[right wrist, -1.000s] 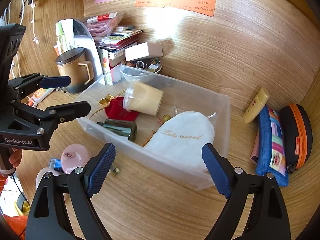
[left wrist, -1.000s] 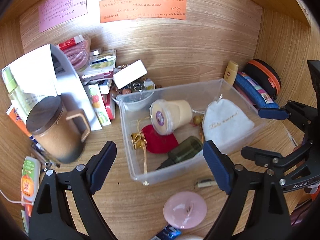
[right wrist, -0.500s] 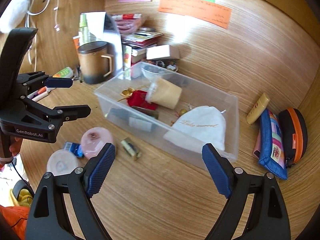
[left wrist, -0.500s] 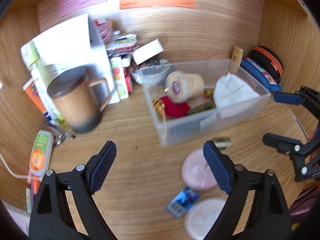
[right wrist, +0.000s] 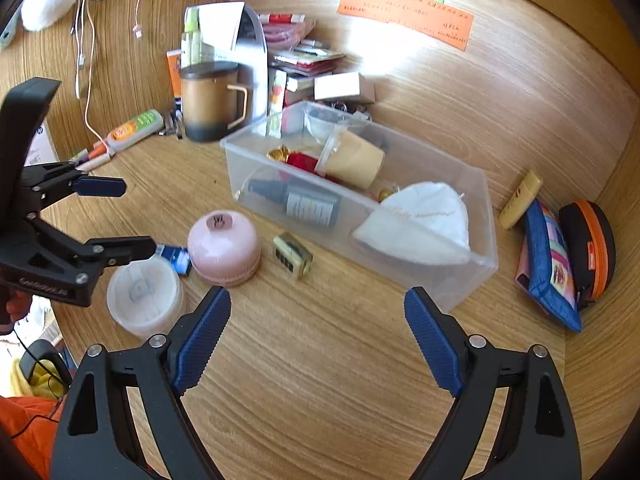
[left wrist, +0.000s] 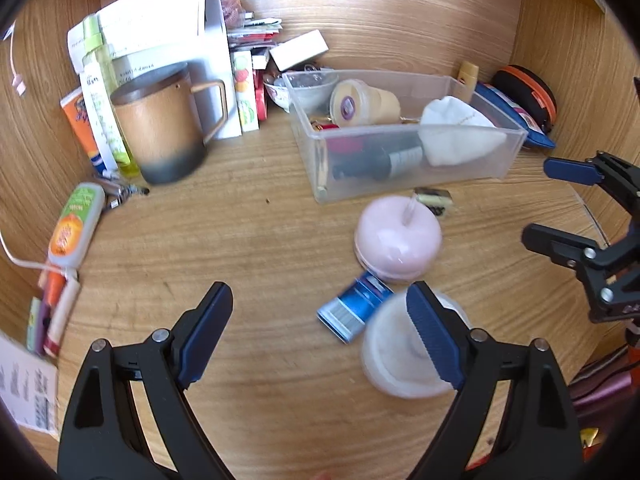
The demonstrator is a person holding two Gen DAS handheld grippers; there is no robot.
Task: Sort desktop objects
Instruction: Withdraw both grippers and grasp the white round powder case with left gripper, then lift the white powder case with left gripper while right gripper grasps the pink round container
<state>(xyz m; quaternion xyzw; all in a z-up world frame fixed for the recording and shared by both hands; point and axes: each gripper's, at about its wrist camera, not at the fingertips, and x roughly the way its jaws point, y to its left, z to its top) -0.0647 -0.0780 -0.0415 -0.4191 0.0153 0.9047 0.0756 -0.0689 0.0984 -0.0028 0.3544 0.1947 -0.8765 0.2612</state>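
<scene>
A clear plastic bin (left wrist: 404, 176) (right wrist: 476, 276) on the wooden desk holds a beige cup, a dark bottle, a red pouch and a white cloth bag. In front of it lie a pink round case (left wrist: 396, 236) (right wrist: 224, 244), a white round jar (left wrist: 404, 356) (right wrist: 142, 296), a blue packet (left wrist: 354, 306) (right wrist: 176, 256) and a small gold box (left wrist: 434, 200) (right wrist: 292, 256). My left gripper (left wrist: 320, 332) (right wrist: 120, 216) is open and empty, above the desk left of the white jar. My right gripper (right wrist: 316, 340) (left wrist: 560, 204) is open and empty, in front of the bin.
A brown lidded mug (left wrist: 164, 128) (right wrist: 210, 100) stands at the back left beside tubes, papers and boxes. A tube (left wrist: 74, 224) and pens lie at the left edge. A yellow tube (right wrist: 520, 200), a striped pouch (right wrist: 548, 264) and an orange-trimmed case (right wrist: 588, 244) lie at the right.
Both grippers have pulled back and away from the bin. The pink case, white jar, blue packet and gold box have come fully into view. Both stay open.
</scene>
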